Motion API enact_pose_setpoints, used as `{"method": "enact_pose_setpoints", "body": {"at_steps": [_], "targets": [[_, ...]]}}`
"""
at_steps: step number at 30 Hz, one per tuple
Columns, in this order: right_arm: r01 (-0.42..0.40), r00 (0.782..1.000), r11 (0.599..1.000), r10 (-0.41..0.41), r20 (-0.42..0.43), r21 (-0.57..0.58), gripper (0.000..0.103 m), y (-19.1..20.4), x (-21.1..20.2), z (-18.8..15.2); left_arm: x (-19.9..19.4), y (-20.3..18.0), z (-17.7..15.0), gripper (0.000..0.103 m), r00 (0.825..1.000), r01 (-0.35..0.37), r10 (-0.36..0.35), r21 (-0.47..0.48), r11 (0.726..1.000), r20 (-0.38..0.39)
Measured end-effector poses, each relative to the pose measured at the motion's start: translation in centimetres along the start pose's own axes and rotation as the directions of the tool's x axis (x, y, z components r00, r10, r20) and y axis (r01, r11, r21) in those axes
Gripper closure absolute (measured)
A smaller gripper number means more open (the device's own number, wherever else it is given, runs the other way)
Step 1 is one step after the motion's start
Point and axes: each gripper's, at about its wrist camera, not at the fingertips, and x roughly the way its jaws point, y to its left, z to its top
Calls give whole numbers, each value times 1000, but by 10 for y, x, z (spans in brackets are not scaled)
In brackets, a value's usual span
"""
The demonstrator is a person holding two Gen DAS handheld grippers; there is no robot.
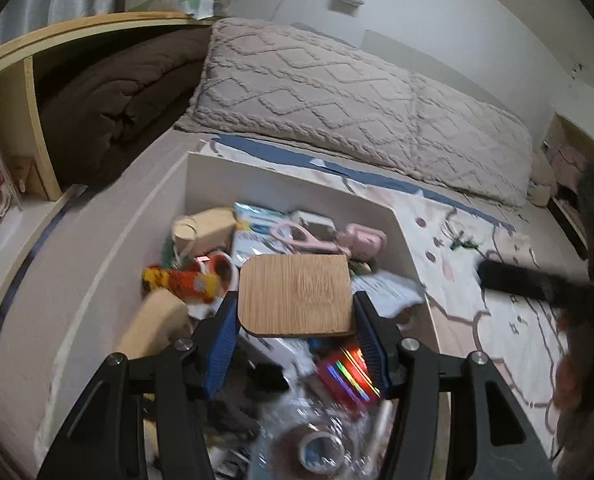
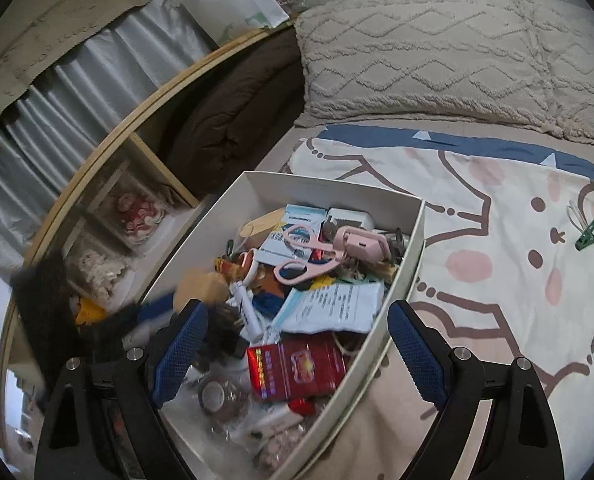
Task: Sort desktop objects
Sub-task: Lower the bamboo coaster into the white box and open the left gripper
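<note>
Sorting looks barely started, judging by the pile; white box (image 2: pixel 329 188) on the bed is crammed: pink scissors (image 2: pixel 301 256), red packet (image 2: pixel 297 366), tape roll (image 2: pixel 215 394), white printed sachet (image 2: pixel 333 306), pink gadget (image 2: pixel 361 242), plus blurred bits I can't name; only things clearly outside the box are green clips (image 2: pixel 593 236) on the patterned sheet (image 2: pixel 497 280), well apart from it; no visible sorted groups yet, so nearly everything is left.

Left gripper (image 1: pixel 295 320): pinching a flat wooden board with rounded corners (image 1: pixel 295 294); blue pads (image 1: pixel 223 344) pressed on its two side edges near the back corners; board level, held above the box contents, not resting on them as far as I can tell; orange-yellow wrapper (image 1: pixel 185 282) and tan block (image 1: pixel 157 324) lie just left of it.

Right gripper (image 2: pixel 297 356): spread wide, holding nothing; hangs over the near end of the box, left pad over the clutter, right pad outside the box wall over the sheet; red packet sits between the fingers below; contact with anything: cannot tell.

Next call, as a guess: board needs a drop spot outside the box.
</note>
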Motion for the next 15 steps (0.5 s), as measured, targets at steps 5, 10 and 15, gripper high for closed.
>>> {"method": "enact_pose_setpoints", "body": {"at_steps": [5,10,15], "targets": [[-21,1000,1000,21,11,-4,12,3,-6,-17,16,20,31,47,998,26,-29,-75,997,-46],[-53,999,998,53,0,-47,12,17,-4,-41,41,25,49,47,993,19,-33,-119,993,-116],[-73,997,993,71,-26,-97,12,31,6,-61,67,25,58,47,985,-39,14,-145,989,-172]]}}
